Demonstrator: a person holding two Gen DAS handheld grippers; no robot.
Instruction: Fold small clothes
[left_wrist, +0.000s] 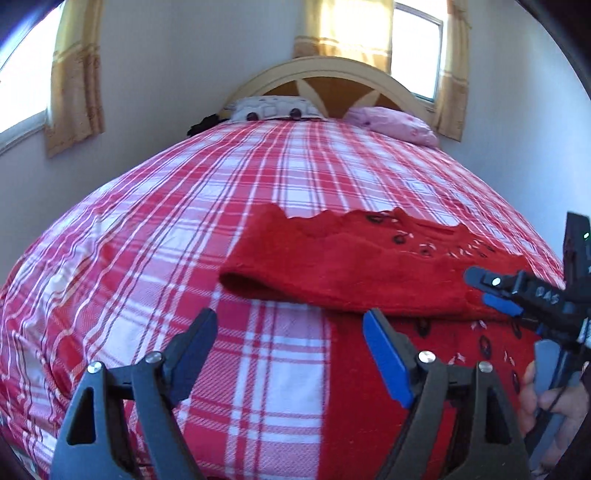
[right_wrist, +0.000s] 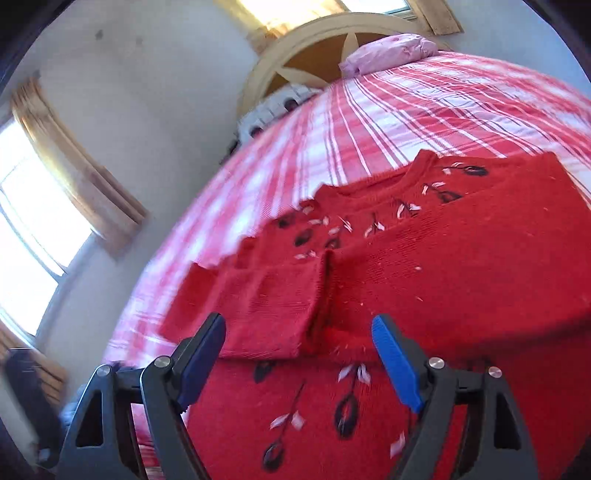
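Both grippers are hovering with jaws spread wide, holding nothing — the left gripper (left_wrist: 291, 354) beside the red knit sweater (left_wrist: 369, 266), the right gripper (right_wrist: 299, 354) over it. It is lying on the plaid bedspread (left_wrist: 184, 206) (sleeve folded across). A shallow pinch risks dragging that sleeve (right_wrist: 258, 295) loose.

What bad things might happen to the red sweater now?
1. The folded-over sleeve of the red knitted sweater lies loose; a nudge from the open right gripper might flip it back open.
2. The left gripper, also open, hovers over the sweater's edge and the red-and-white checked bedspread; closing there might pinch the bedspread too.
3. The blue-padded fingers may snag the knit or its embroidered flowers.
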